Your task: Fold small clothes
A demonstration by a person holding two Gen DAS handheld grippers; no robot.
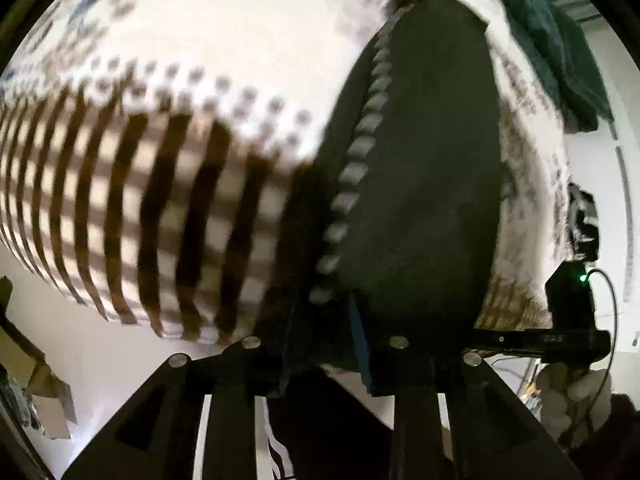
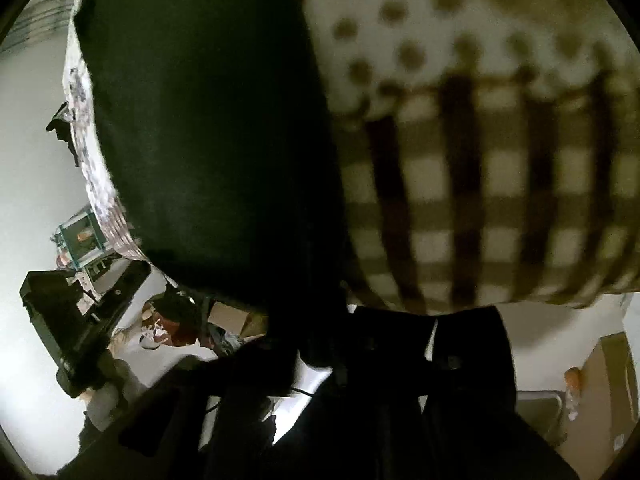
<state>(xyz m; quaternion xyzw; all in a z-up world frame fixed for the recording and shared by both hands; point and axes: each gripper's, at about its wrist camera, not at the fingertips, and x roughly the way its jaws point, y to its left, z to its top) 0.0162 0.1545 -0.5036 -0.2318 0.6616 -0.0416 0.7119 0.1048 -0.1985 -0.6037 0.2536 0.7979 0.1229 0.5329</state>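
Note:
A small black garment (image 1: 424,184) with a white dashed trim hangs stretched in front of the left wrist camera. My left gripper (image 1: 326,354) is shut on its lower edge. In the right wrist view the same black garment (image 2: 208,128) fills the middle, and my right gripper (image 2: 360,332) is shut on its edge, with the fingertips buried in dark cloth. Behind the garment lies a patterned table cover (image 1: 192,128) with brown checks and dots, which also shows in the right wrist view (image 2: 480,160). My right gripper also shows at the right edge of the left wrist view (image 1: 576,332).
A dark green cloth (image 1: 560,52) lies at the upper right on the cover. Cardboard pieces (image 1: 44,392) sit low at the left. A cardboard box (image 2: 608,392) stands at the right, and equipment clutter (image 2: 84,248) at the left. White walls surround the area.

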